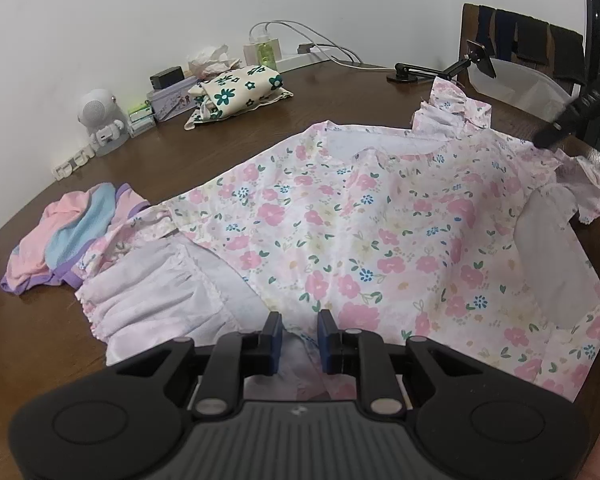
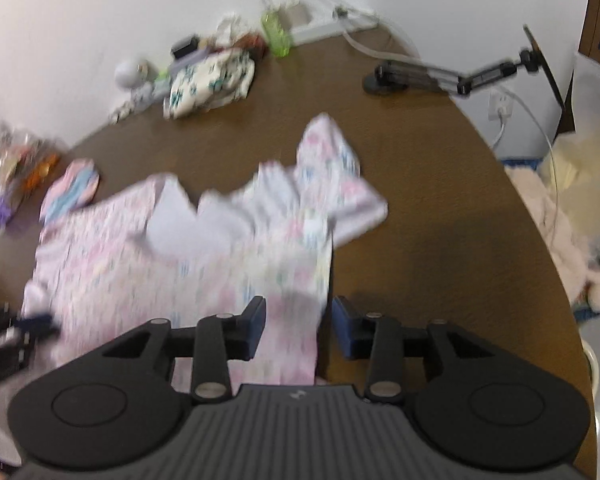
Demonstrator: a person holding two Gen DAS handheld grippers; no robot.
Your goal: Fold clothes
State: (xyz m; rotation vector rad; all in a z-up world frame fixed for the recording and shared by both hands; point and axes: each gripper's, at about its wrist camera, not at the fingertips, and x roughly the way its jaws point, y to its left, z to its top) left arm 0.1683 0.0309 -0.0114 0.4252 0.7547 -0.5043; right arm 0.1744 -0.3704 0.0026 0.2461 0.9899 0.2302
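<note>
A white dress with pink flowers (image 1: 340, 216) lies spread on the brown table (image 1: 260, 124). Its ruffled sleeves lie at the left and at the far right. My left gripper (image 1: 299, 334) is low over the dress's near edge, its jaws a little apart with cloth between the blue pads. In the blurred right wrist view the dress (image 2: 188, 256) lies ahead. My right gripper (image 2: 299, 322) is open over its right edge, with cloth between the pads. The left gripper (image 2: 24, 330) shows at the dress's left edge there.
A small pink, blue and purple garment (image 1: 72, 236) lies left of the dress. A folded green-flowered cloth (image 1: 236, 92), a white speaker (image 1: 100, 120), boxes and a green bottle (image 1: 266, 50) stand by the wall. A black phone-holder arm (image 1: 440, 70) and chair (image 1: 520, 44) are at the right.
</note>
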